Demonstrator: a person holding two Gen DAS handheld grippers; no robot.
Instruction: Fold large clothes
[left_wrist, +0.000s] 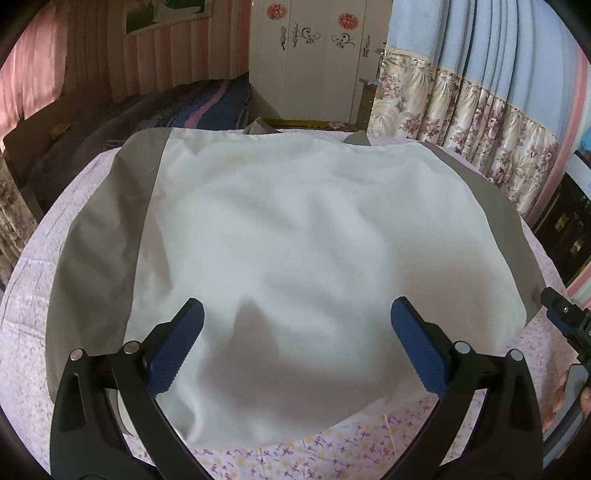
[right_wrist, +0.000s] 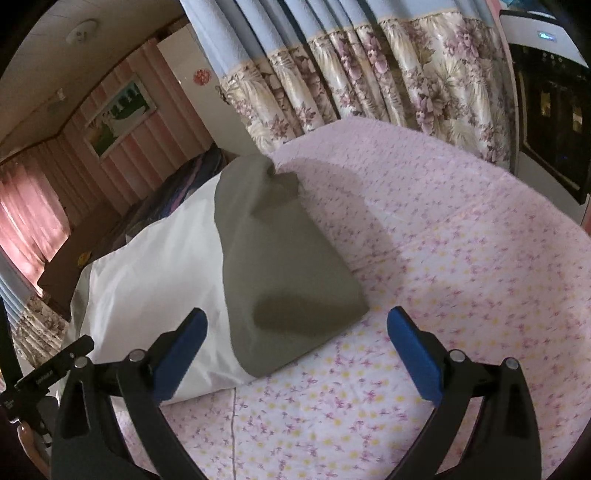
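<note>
The white garment (left_wrist: 288, 236) with grey side panels (left_wrist: 92, 258) lies spread on the floral bedsheet (left_wrist: 22, 332), directly ahead of and beneath the left gripper (left_wrist: 295, 343), whose jaws stand wide apart with nothing pinched. The right gripper (right_wrist: 297, 354) hovers at the garment's near corner (the grey panel (right_wrist: 288, 266) is folded there), its jaws likewise spread and gripping nothing. Flowered curtains (right_wrist: 369, 81) hang beyond the bed; a white wardrobe (left_wrist: 314, 66) stands farther back.

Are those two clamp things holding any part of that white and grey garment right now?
No. The left gripper and right gripper both stand open above the garment, nothing between their pads.
</note>
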